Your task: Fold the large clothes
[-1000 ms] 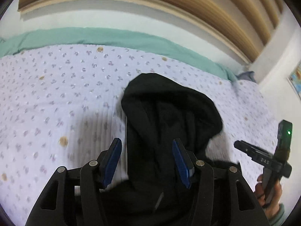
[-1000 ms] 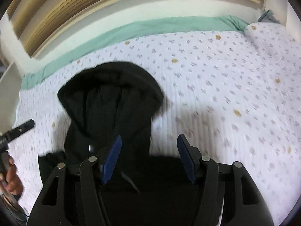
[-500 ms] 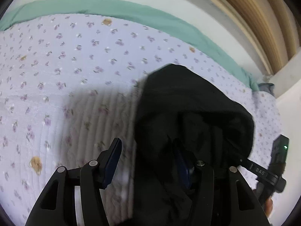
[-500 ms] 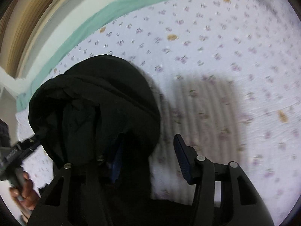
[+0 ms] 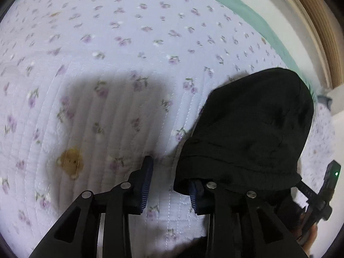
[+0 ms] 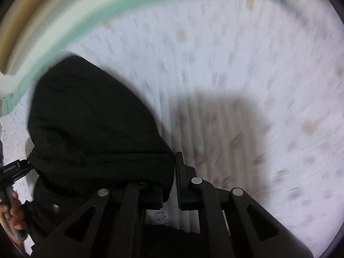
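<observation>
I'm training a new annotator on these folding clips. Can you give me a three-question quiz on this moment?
1. True or false: the black hood lies on a floral quilt.
2. In the left wrist view, which finger of the left gripper is draped by the black fabric? A) its left finger B) its right finger C) neither
3. What animal is printed on the quilt near the left gripper's uncovered finger?

Key
1. True.
2. B: the hood's edge covers the right finger, and the left one stands bare.
3. A brown teddy bear.
</observation>
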